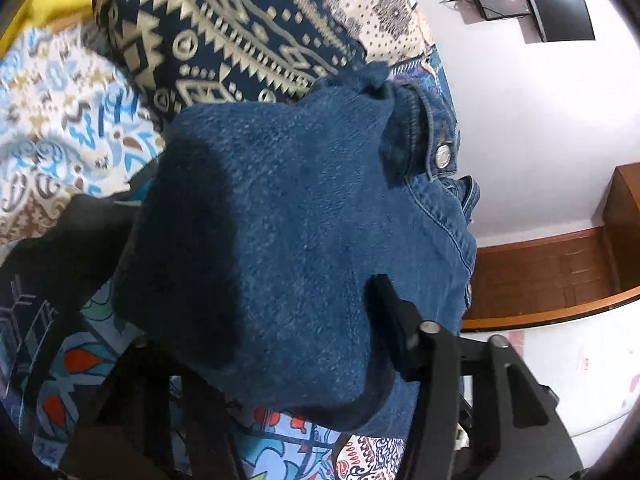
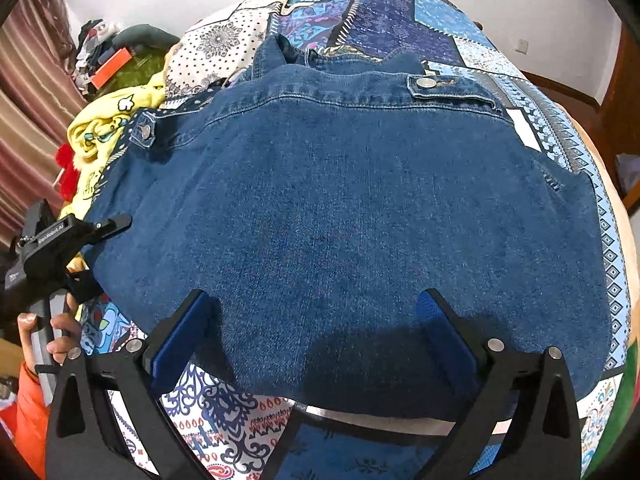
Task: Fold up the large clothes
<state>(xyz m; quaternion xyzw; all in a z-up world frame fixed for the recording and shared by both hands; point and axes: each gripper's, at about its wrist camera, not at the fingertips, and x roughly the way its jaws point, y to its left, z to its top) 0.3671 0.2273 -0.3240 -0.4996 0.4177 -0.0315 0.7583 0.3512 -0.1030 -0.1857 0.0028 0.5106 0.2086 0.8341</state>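
A blue denim jacket [image 2: 340, 208] lies spread flat, back up, on a patchwork bedspread [image 2: 400, 28]. My right gripper [image 2: 314, 300] hovers open and wide over the jacket's near hem, its blue pads [image 2: 180, 340] apart on either side of the cloth. My left gripper [image 2: 112, 250] is at the jacket's left edge, one finger above the denim and one below. In the left wrist view, a fold of the jacket [image 1: 280, 220] bulges between the half-closed fingers of the left gripper [image 1: 256, 312]. The right finger [image 1: 392, 320] touches the cloth, and the other is mostly hidden under it.
A yellow garment [image 2: 108, 128] and a red item [image 2: 68, 176] lie beyond the jacket's left side. A hand [image 2: 60, 332] with an orange sleeve [image 2: 28, 412] holds the left gripper. A dark patterned cloth [image 1: 224, 32] lies behind. Wooden furniture [image 1: 540, 276] stands beside the bed.
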